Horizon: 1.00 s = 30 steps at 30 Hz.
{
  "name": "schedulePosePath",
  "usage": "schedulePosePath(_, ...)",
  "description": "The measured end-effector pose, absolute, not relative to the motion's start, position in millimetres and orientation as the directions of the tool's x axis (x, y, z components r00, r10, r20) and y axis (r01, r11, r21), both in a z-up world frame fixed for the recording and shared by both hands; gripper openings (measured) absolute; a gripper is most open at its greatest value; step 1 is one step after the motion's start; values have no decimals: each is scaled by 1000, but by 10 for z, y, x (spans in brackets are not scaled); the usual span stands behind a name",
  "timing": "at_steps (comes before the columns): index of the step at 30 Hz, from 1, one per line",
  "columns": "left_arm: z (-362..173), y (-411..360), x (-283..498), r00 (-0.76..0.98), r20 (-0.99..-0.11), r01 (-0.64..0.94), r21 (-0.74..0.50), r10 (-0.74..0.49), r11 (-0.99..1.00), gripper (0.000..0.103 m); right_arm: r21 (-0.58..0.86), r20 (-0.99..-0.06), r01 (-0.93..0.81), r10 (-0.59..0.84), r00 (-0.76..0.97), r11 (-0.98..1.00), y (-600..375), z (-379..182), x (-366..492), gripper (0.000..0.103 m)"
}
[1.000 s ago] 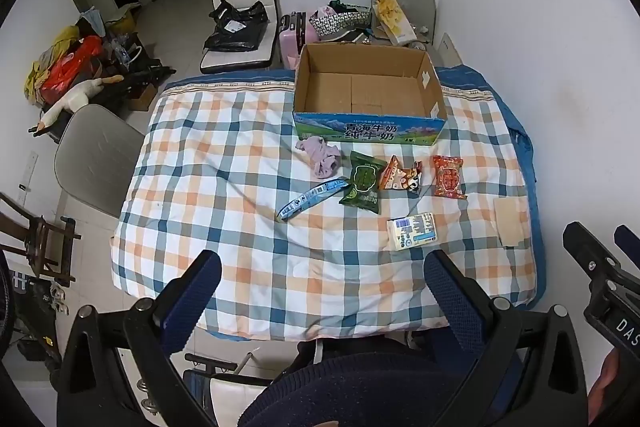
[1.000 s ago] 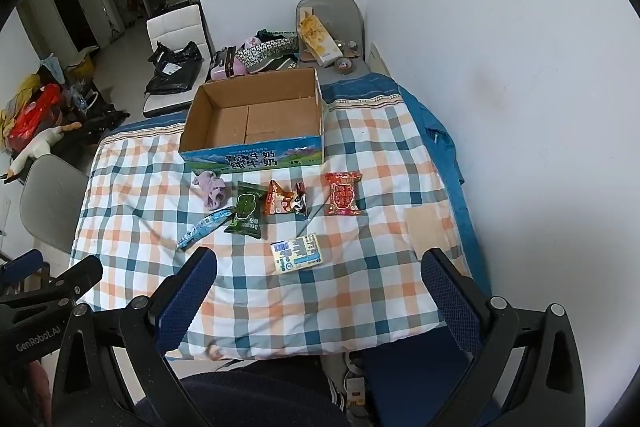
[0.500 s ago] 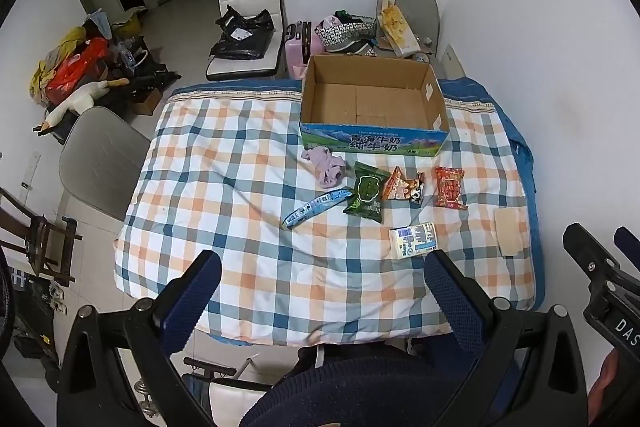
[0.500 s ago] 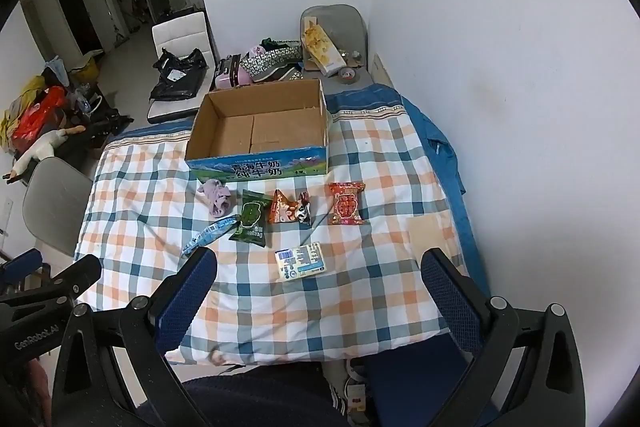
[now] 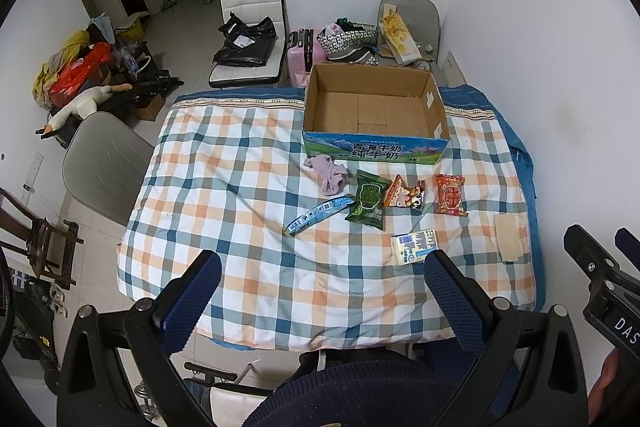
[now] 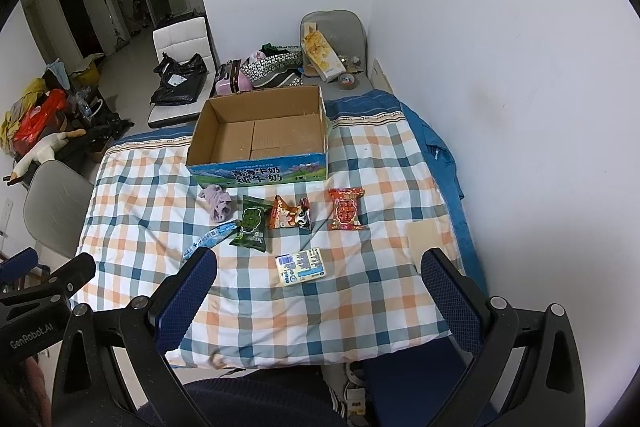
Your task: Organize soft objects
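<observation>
Left wrist view: left hand-held gripper (image 5: 320, 287) hangs high above the near edge of the tabletop (image 5: 224, 187), jaws spread wide, nothing between them. Checked cloth covers the tabletop. Cardboard box (image 5: 374, 109) sits at the far side, top open, only bare cardboard showing inside. Just in front of it lies a crumpled lilac cloth (image 5: 330, 173). Beside that, a row: blue sachet (image 5: 318, 213), green packet (image 5: 368, 199) (its corner touching the sachet's end), orange packet (image 5: 404, 195), red packet (image 5: 451, 194). White pack (image 5: 414, 247) lies nearer, apart from the row. Right hand-held gripper (image 5: 600, 251) pokes in at the right edge.

Right wrist view: right hand-held gripper (image 6: 318, 283) also high over the near edge, jaws wide apart and empty. Same layout: box (image 6: 260, 135) at the far side, lilac cloth (image 6: 218, 205) just in front of its left corner, green packet (image 6: 251, 223), orange packet (image 6: 290, 215), red packet (image 6: 346, 209), white pack (image 6: 301, 266) closest. Blue sachet (image 6: 208, 239) partly hidden behind a finger. Left hand-held gripper (image 6: 44, 279) at the left edge.
</observation>
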<state>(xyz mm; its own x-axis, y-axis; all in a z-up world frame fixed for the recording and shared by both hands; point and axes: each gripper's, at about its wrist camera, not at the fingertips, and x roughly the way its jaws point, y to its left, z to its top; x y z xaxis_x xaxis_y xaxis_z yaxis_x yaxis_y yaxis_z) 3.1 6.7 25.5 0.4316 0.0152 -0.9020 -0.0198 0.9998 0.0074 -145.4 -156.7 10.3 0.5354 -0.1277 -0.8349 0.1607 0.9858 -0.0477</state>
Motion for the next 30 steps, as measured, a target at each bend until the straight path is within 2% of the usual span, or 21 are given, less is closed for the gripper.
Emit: schedulePosePath(30, 303, 68, 26, 442, -897, -23, 2, 13, 1000, 103, -50, -830, 165, -133, 542, 985, -1565, 119, -1453, 103)
